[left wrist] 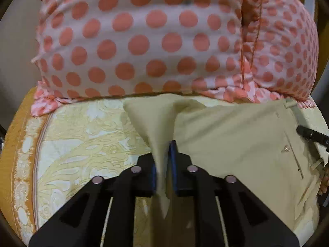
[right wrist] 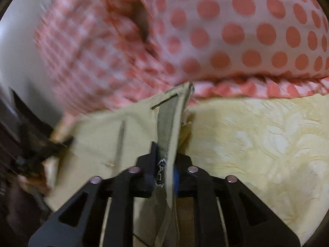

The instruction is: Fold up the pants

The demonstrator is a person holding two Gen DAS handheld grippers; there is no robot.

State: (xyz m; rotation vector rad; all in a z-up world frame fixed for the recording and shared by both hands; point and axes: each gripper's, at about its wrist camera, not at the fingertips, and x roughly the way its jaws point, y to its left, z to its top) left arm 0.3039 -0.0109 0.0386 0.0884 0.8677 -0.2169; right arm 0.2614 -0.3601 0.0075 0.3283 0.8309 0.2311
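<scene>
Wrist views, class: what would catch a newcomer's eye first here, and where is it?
The big polka-dot pillow fills the top of both views, lying at the far edge of the yellow bedspread. Below it the beige pants lie spread on the bedspread. The left claw pinches a raised fold of them, and the right claw grips the waistband edge.

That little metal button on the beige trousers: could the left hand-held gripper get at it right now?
Probably not yet. The left hand-held gripper is shut on a fold of the beige cotton trousers, so it is occupied. Otherwise the small metal button lies uncovered, to its right.
</scene>
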